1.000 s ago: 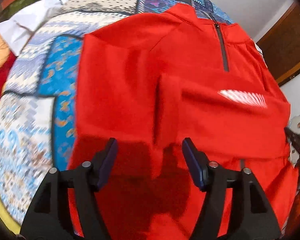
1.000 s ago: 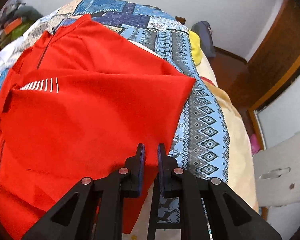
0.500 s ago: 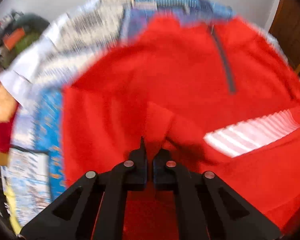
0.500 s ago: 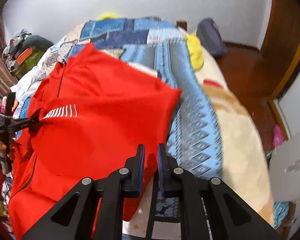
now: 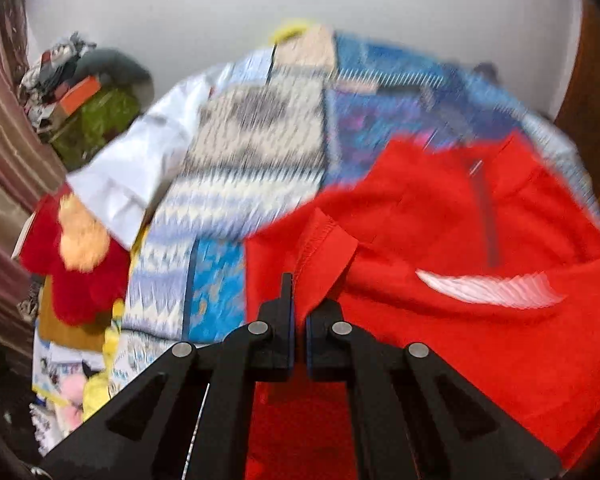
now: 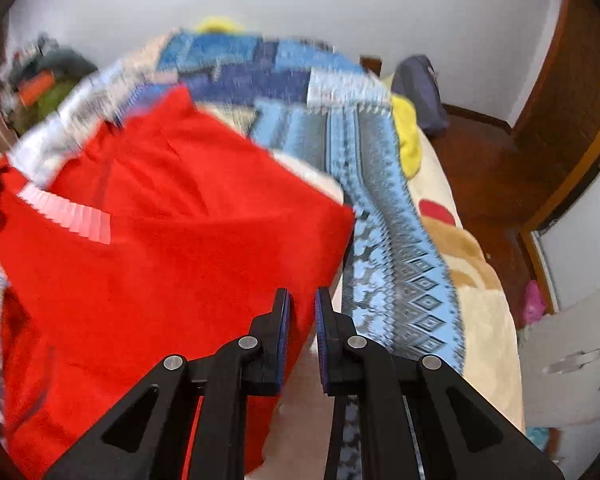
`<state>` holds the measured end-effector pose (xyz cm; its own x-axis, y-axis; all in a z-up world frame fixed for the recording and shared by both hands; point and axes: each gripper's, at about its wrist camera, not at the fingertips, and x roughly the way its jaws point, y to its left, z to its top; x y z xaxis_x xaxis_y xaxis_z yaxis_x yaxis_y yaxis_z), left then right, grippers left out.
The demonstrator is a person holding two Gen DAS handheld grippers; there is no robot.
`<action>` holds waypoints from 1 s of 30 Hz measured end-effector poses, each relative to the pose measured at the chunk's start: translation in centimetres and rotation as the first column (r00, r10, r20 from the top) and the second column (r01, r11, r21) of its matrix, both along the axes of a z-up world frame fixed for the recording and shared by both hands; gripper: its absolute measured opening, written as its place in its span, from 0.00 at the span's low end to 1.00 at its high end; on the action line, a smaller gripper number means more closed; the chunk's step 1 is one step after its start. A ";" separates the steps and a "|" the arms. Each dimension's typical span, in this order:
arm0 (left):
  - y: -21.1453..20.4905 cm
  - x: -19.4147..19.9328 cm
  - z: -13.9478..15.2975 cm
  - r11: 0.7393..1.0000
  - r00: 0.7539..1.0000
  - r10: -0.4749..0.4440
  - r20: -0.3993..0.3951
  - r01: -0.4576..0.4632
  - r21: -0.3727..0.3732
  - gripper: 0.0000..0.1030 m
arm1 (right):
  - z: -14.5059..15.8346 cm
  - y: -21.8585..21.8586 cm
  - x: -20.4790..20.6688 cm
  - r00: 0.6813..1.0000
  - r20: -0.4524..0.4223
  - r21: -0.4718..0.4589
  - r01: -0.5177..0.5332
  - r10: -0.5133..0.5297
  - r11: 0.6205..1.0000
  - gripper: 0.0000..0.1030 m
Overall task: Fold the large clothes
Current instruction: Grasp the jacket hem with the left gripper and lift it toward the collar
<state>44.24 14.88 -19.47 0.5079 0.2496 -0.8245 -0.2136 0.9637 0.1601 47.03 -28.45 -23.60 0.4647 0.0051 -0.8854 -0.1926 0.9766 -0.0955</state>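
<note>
A red shirt [image 5: 440,320] with a dark zip and a white striped patch [image 5: 488,288] lies partly lifted over a blue patchwork bedspread [image 5: 252,152]. My left gripper [image 5: 298,304] is shut on a hemmed fold of the shirt, which stands up between the pads. In the right wrist view the same red shirt [image 6: 160,240] hangs from my right gripper [image 6: 302,308], shut on its right edge near the bedspread [image 6: 380,220]. Both views are blurred by motion.
A white garment [image 5: 140,168] and a red plush toy [image 5: 76,264] lie at the bed's left side, with a heap of clothes [image 5: 80,92] behind. A yellow cushion [image 6: 408,136], a dark bag [image 6: 420,88], wooden floor and a door [image 6: 572,100] are to the right.
The left jaws have shut on a fold of the red shirt and risen with it. The right gripper stays shut on the shirt's edge and has drawn it up off the bedspread.
</note>
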 end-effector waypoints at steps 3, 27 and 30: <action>1.8 -0.6 -4.5 0.999 0.995 0.048 -0.088 -0.048 0.002 0.03 | -1.6 1.1 0.0 1.000 0.029 -0.112 -0.007 0.010 0.994 0.10; 5.5 -10.6 -1.2 0.994 0.998 0.029 -0.050 -0.034 -0.102 0.79 | 5.2 -0.5 -7.4 0.996 0.020 0.211 -0.091 0.089 0.973 0.91; 5.6 -13.4 -1.0 0.997 0.997 0.029 -0.064 -0.034 -0.070 0.81 | 5.6 -0.4 -9.7 0.994 -0.002 0.265 -0.103 0.107 0.959 0.91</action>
